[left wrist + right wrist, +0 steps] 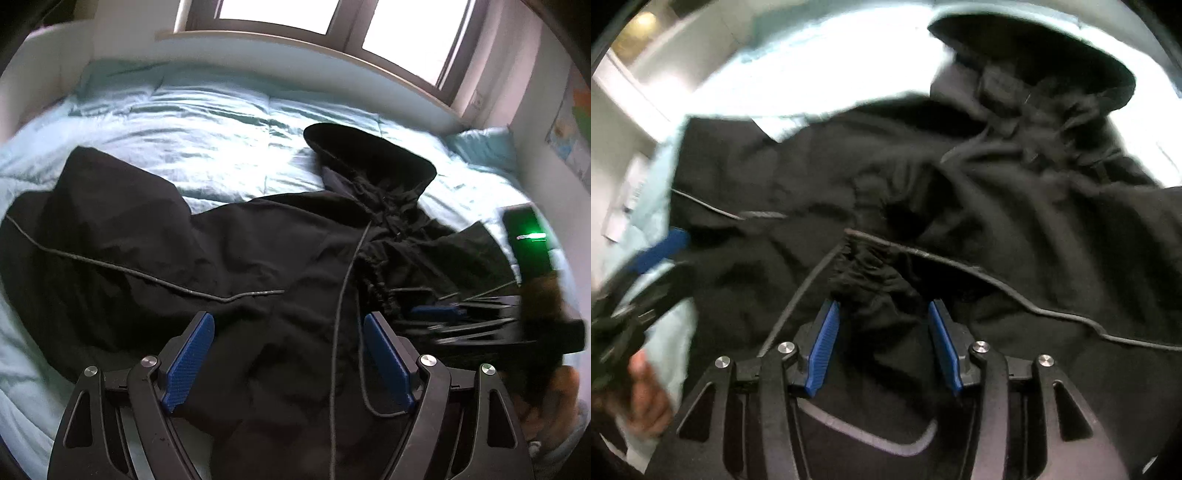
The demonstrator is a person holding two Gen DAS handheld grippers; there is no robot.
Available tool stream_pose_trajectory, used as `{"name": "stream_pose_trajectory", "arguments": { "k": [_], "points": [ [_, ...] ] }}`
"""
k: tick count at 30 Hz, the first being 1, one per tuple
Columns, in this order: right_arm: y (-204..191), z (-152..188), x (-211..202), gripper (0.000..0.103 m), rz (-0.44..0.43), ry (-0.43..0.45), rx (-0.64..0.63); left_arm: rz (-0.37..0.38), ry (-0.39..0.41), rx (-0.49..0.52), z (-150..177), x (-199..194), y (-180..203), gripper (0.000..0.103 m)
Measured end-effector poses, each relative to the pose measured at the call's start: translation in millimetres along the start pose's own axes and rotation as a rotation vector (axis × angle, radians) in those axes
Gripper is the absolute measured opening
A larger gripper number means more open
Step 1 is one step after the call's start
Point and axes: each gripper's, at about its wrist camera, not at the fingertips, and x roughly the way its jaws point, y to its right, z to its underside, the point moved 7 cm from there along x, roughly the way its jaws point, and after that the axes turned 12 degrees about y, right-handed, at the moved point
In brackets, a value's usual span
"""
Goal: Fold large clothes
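Observation:
A large black hooded jacket point(236, 251) lies spread and rumpled on a light blue bed, hood point(369, 155) toward the window, grey piping across it. My left gripper point(288, 325) is open just above the jacket's front, nothing between its blue pads point(188, 362). In the right wrist view the jacket point(1015, 192) fills the frame. My right gripper point(882, 310) is open, its pads point(823, 343) on either side of a gathered bunch of black fabric point(875, 280). The right gripper also shows, blurred, in the left wrist view point(436, 312). The left gripper shows at the left edge of the right wrist view point(661, 247).
The light blue duvet point(207, 125) covers the bed. A window point(332, 22) and sill run behind it. A pillow point(484, 147) lies at the far right by a wall poster point(569, 125). A white wall and door frame point(635, 92) stand left of the bed.

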Motion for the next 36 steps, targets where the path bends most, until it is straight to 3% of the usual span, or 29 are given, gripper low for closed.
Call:
{"name": "stream_pose_trajectory", "arguments": {
  "k": [3,7,9,12,14,15,16,18,23,26,27,31,34,36],
  "points": [
    [16.4,-11.4,-61.8,0.053,0.022,0.109,-0.018,0.052,-0.019,0.012,-4.5,0.7,16.0,0.084],
    [75.1,-16.3,-123.9,0.054,0.203,0.216,0.005,0.169,-0.098,0.006,-4.1,24.9,53.6,0.084],
    [117.3,-7.0,-144.7,0.054,0.291,0.231,0.05,0.17,-0.144,0.013,1.1,45.2,69.1,0.084],
    [164.7,9.4,-147.2,0.054,0.317,0.211,0.162,0.151,-0.199,0.028,9.5,75.5,84.0,0.083],
    [195.9,26.9,-146.2,0.054,0.354,0.187,0.232,0.126,-0.216,0.025,13.8,95.4,87.9,0.077],
    [215.0,37.6,-141.8,0.054,0.369,0.155,0.289,0.117,-0.227,0.025,15.8,101.6,87.9,0.06],
    [224.3,43.8,-139.9,0.054,0.356,0.14,0.327,0.102,-0.25,0.024,19.4,110.0,87.5,0.026],
    [239.1,55.3,-131.1,0.054,0.28,0.115,0.41,0.083,-0.301,0.017,27.7,121.5,86.8,0.02],
    [228.1,51.9,-136.7,0.054,0.231,0.138,0.392,0.115,-0.174,0.03,-8.0,82.0,88.4,0.016],
    [199.3,40.8,-137.1,0.054,0.202,0.16,0.347,0.114,-0.048,-0.001,-50.5,39.6,66.0,0.016],
    [191.9,36.6,-137.5,0.054,0.205,0.169,0.325,0.104,-0.039,-0.008,-57.0,31.4,56.9,0.016],
    [174.3,27.5,-116.8,0.054,0.235,0.164,0.253,0.103,-0.185,-0.022,-40.0,41.0,17.0,0.018],
    [174.5,34.7,-70.7,0.054,0.248,0.084,0.248,0.056,-0.311,-0.004,12.6,77.2,-6.2,0.025],
    [184.7,51.3,-39.1,0.054,0.299,0.005,0.248,0.077,-0.314,-0.03,34.3,88.5,-17.3,0.029]
  ]
}}
